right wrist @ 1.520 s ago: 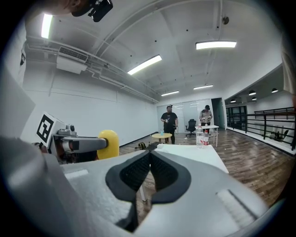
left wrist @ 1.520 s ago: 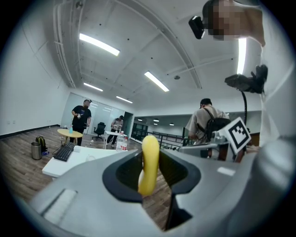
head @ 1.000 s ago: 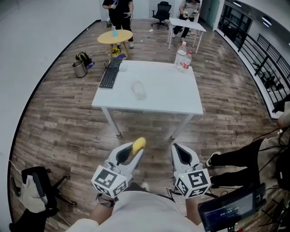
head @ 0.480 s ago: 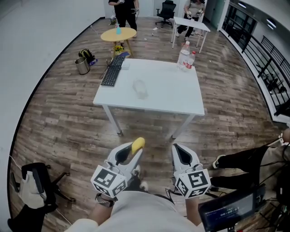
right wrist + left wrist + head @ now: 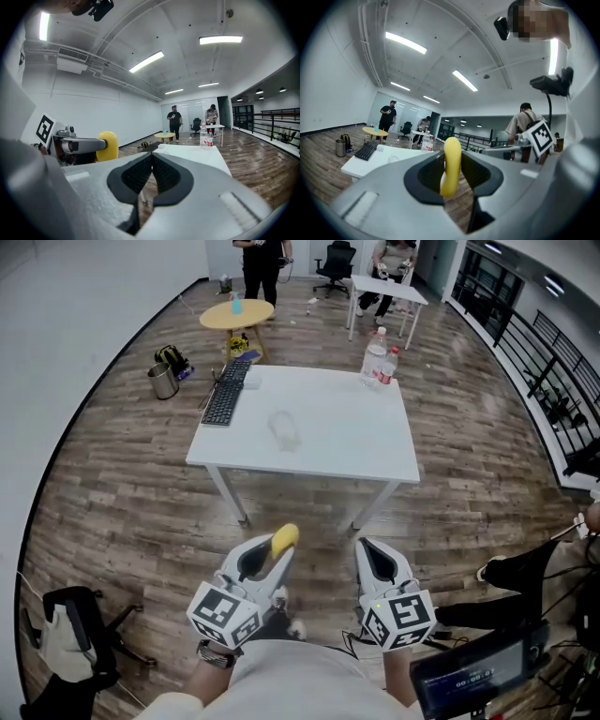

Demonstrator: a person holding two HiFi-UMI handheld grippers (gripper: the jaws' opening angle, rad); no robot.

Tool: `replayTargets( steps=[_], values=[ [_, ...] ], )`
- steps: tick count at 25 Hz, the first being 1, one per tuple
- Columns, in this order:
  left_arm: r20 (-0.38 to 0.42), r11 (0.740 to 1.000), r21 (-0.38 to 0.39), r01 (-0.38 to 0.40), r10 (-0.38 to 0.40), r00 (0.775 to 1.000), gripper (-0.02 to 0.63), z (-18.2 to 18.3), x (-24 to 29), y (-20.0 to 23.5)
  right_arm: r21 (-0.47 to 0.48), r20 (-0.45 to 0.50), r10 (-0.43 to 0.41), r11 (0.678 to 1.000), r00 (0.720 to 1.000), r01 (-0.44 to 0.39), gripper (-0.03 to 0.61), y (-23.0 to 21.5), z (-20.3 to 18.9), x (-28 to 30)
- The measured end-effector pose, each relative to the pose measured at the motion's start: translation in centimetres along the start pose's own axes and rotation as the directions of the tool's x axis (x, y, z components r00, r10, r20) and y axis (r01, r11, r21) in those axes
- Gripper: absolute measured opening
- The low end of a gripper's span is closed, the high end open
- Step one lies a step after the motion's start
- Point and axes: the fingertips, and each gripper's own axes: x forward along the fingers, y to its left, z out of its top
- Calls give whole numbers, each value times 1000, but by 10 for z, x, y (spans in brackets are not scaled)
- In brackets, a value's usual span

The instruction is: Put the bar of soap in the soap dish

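Note:
A yellow bar of soap (image 5: 285, 538) stands on edge between the jaws of my left gripper (image 5: 280, 547), which is shut on it. The left gripper view shows the soap (image 5: 452, 165) clamped between the dark pads. My right gripper (image 5: 373, 555) is beside it, shut with nothing in it; its pads meet in the right gripper view (image 5: 152, 171), where the soap (image 5: 108, 145) shows at the left. Both grippers hover over the wood floor, short of the white table (image 5: 347, 442). A clear soap dish (image 5: 284, 427) lies near the table's middle.
On the table are a black keyboard (image 5: 225, 395) at the left edge and two bottles (image 5: 377, 357) at the far right corner. Behind it stand a round yellow table (image 5: 236, 315) and a metal bucket (image 5: 163, 382). A person's legs (image 5: 525, 563) reach in at right.
Both grippers and the soap stay as they were. The head view has shifted a little, and the legs at the right have drawn back towards the right edge.

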Motion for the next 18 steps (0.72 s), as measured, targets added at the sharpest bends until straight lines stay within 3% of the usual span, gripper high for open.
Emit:
replayTargets(
  steps=[18],
  values=[
    [22, 1000, -14, 11, -11, 1000, 123, 16, 39, 50, -12, 7, -3, 1000, 1000, 3, 2, -16, 19, 56]
  ],
)
